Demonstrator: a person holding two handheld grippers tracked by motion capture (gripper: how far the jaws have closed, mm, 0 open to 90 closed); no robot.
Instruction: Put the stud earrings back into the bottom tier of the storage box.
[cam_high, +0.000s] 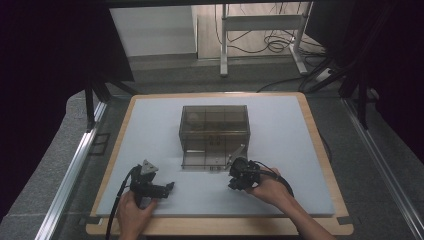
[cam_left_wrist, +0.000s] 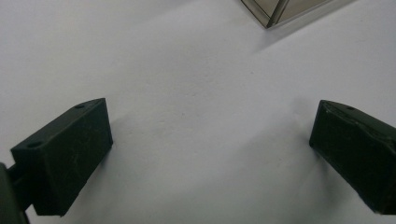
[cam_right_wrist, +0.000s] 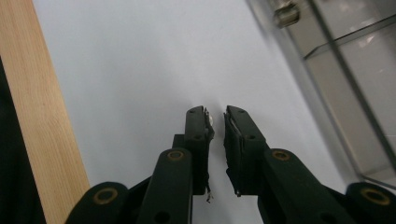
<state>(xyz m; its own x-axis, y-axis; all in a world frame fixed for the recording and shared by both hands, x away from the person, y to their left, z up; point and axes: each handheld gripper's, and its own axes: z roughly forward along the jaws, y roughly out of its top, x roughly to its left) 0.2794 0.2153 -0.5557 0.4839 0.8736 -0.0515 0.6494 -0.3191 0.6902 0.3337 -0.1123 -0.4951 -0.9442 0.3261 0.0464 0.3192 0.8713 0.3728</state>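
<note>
Both hands entered from the near edge of the board (cam_high: 320, 150), which carried a white mat (cam_high: 280, 190). Your left gripper (cam_high: 167, 187) lay low over the mat at the near left, pointing right, with a grey plate on top and a cable trailing toward you. In the left gripper view its jaws stood spread wide, with bare mat (cam_left_wrist: 201, 116) between them and a corner of the box (cam_left_wrist: 275, 11) at the top edge.

Your right gripper (cam_high: 235, 181) sat just beside the near right corner of the box (cam_high: 215, 132), held in your right hand (cam_high: 267, 187). In the right gripper view its jaws were almost pressed together, with a narrow slit between them. A small pale item (cam_right_wrist: 211, 120) showed at the tip of one jaw; you could not tell from the frames what it was, nor whether the pads pinched it. That view also showed the wooden rim of the board (cam_right_wrist: 42, 116) along one side and the box wall (cam_right_wrist: 336, 84), with a small metal fitting (cam_right_wrist: 286, 14), along the other.

The box was a smoky transparent case with inner dividers. It stood at the centre of the mat, with a clear flat panel lying in front of it, well apart from your left gripper.
</note>
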